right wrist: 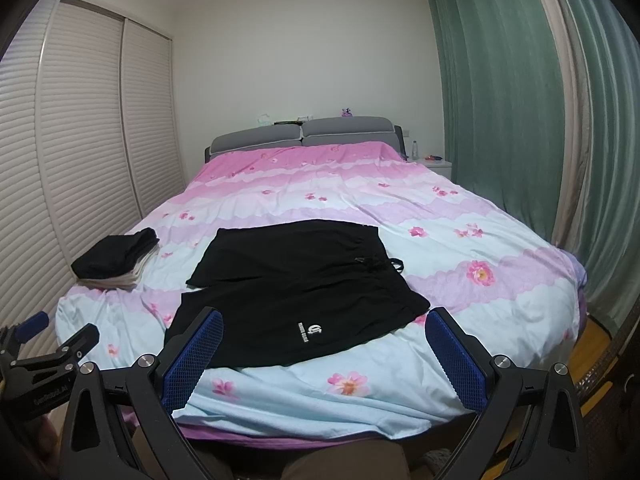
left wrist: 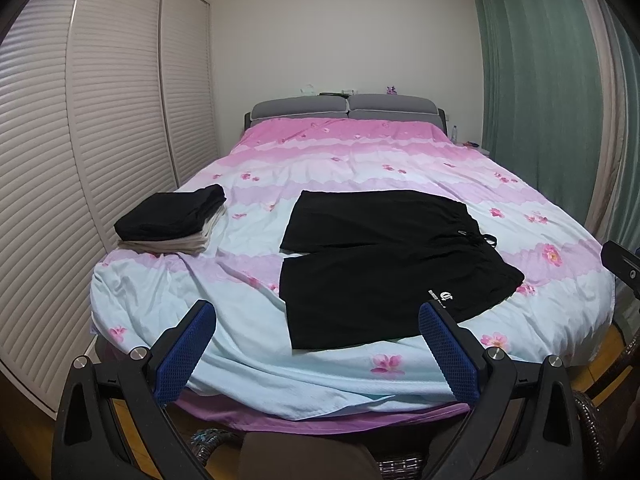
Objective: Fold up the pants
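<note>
Ahead of both wide-open claws, the left gripper (left wrist: 316, 322) and right gripper (right wrist: 324, 330), black pants (right wrist: 296, 296) were spread flat on the floral bedspread (right wrist: 460, 248), folded clothes (left wrist: 172, 220) stacked farther left.

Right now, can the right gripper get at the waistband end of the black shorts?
Probably yes. The right gripper hangs open above the bed's near edge, and the black shorts lie flat just beyond it, waistband to the right. Nothing sits between them.
</note>
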